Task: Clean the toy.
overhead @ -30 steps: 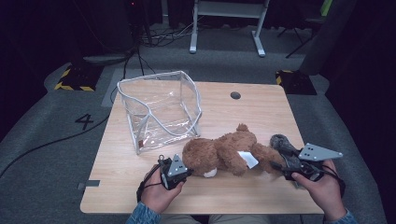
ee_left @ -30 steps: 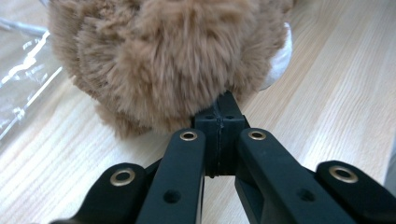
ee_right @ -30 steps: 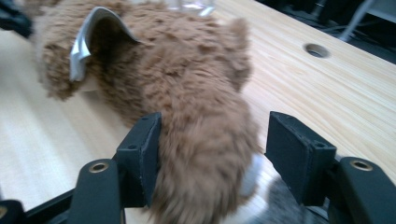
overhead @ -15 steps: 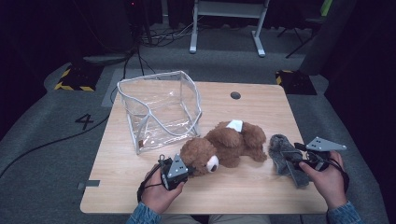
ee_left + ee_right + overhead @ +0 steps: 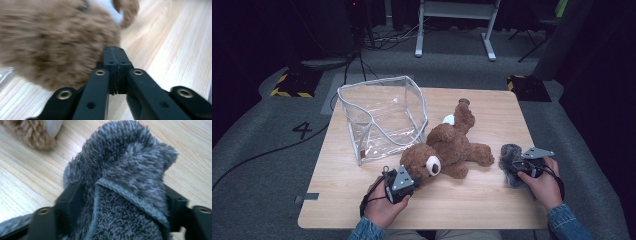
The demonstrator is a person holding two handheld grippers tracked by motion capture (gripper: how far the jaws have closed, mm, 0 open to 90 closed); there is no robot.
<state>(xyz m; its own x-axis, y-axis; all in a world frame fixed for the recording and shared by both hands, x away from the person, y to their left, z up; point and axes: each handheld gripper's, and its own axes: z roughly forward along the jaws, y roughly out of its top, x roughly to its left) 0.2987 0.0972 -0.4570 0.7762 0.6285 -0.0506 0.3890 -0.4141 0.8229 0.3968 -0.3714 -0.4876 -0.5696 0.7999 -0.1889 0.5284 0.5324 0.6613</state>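
Teddy bear (image 5: 447,150) beside shut left tongs (image 5: 115,56); right tongs (image 5: 120,195) round grey fuzzy cloth (image 5: 125,182).

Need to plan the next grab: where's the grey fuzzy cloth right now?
In the high view, the grey fuzzy cloth lies at the table's right side, between the right gripper's jaws, just right of the teddy bear.

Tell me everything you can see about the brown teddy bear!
The teddy bear is brown and fluffy, with a pale muzzle and a dark nose. It lies flat on the wooden table, its head toward the person and its limbs spread out. A small white tag shows near its upper leg. The clear plastic bag stands right beside it. The left gripper is at its head, jaws together against the fur; whether they pinch any fur is unclear.
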